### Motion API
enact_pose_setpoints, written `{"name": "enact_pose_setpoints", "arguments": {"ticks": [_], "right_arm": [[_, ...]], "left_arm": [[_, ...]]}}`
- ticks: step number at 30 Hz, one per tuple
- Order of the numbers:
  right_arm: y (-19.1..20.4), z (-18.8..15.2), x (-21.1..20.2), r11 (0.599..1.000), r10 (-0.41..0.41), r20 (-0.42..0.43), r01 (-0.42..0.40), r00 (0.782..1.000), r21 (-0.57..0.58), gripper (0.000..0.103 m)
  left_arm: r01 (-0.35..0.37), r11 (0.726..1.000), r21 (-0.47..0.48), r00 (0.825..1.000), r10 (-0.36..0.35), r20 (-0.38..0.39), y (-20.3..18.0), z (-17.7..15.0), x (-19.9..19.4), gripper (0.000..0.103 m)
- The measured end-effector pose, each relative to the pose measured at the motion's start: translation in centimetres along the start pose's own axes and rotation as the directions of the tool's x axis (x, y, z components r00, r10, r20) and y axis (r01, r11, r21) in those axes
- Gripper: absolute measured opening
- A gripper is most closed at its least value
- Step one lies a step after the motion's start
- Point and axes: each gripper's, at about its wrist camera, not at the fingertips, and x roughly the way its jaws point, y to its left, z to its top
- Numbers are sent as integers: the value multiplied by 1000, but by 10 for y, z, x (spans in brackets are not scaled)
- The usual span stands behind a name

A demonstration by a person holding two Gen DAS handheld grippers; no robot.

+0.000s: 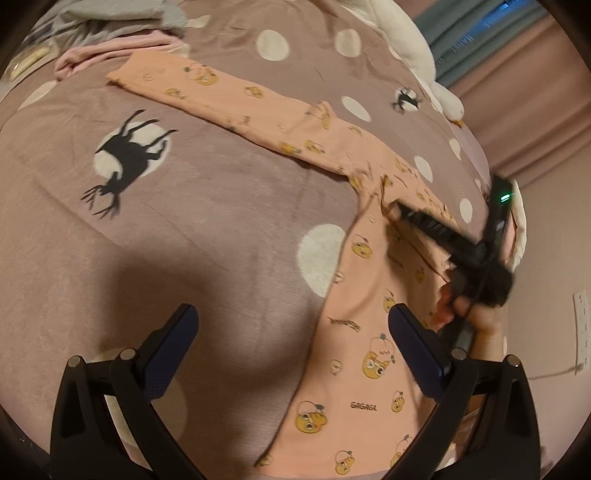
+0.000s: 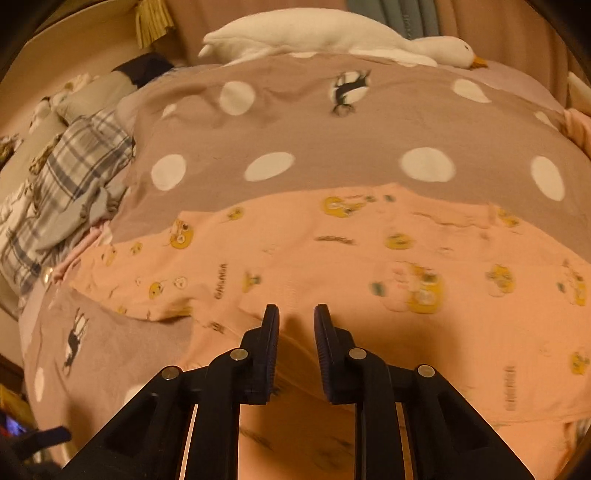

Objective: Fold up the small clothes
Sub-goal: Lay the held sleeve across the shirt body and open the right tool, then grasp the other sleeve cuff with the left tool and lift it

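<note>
A peach garment point(image 1: 354, 332) printed with yellow cartoon faces lies spread on the mauve dotted blanket point(image 1: 221, 229). One long sleeve point(image 1: 229, 99) reaches to the upper left. My left gripper point(image 1: 291, 328) hovers open and wide over the garment's left edge, nothing between its fingers. The right gripper point(image 1: 400, 212), blurred and held by a hand point(image 1: 476, 317), has its tips down on the cloth where the sleeve meets the body. In the right wrist view the right gripper point(image 2: 297, 317) shows a narrow gap between its pads, just above the garment point(image 2: 369, 258); no cloth is visibly pinched.
A white goose plush point(image 2: 332, 33) lies along the bed's far edge. Plaid cloth point(image 2: 66, 184) is heaped at the left. Grey and pink clothes point(image 1: 110, 40) are piled beyond the sleeve end. Curtains point(image 1: 524, 110) hang behind the bed.
</note>
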Motion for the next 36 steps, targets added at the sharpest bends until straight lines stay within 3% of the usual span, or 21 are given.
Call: {"name": "enact_pose_setpoints", "arguments": {"ticks": [3,4,6,11,13,15,18,21,23,26,30,33,36], "right_arm": [[17,-12,4,984,-97,10,97,995,-149,23],[21,-13,2,981,-95,4,94,995,-171,23],[19,-11,-11,988,-21,-16,19,1000,-154,23],[4,-24,-53,990,131,1,-130,991,-55,23],[-2,-40,-69,983,184,-7,-184,983,-18,24],[-6,-60,-81,977,214,-5,-214,977,3,33],[-9,-78,-98,969,244,6,-244,970,26,37],[-14,-91,-113,961,273,40,-275,961,44,43],[-18,-97,-123,954,286,76,-291,955,66,52],[-23,-102,-130,947,295,107,-305,949,98,53],[-34,-107,-139,943,278,143,-298,950,148,53],[-42,-109,-143,944,255,156,-281,954,176,53],[-49,-112,-146,947,226,157,-255,961,195,53]], "left_arm": [[2,1000,-25,1000,-2,6,10,4,-3,103],[3,999,-33,1000,-3,7,12,6,-3,103],[19,998,-52,1000,-19,2,17,9,-3,103],[139,981,-134,990,-139,3,30,28,0,103],[186,964,-191,983,-181,42,41,43,-2,103],[216,946,-242,976,-202,81,54,59,-2,103],[293,892,-343,955,-260,139,82,82,1,103],[336,850,-406,941,-279,193,107,102,2,102],[343,841,-419,937,-272,221,119,113,1,102],[347,826,-444,934,-259,248,138,130,6,102],[420,755,-503,903,-292,315,165,146,16,102],[444,747,-494,888,-292,355,171,161,16,102],[426,742,-517,894,-259,364,176,171,19,95]]}}
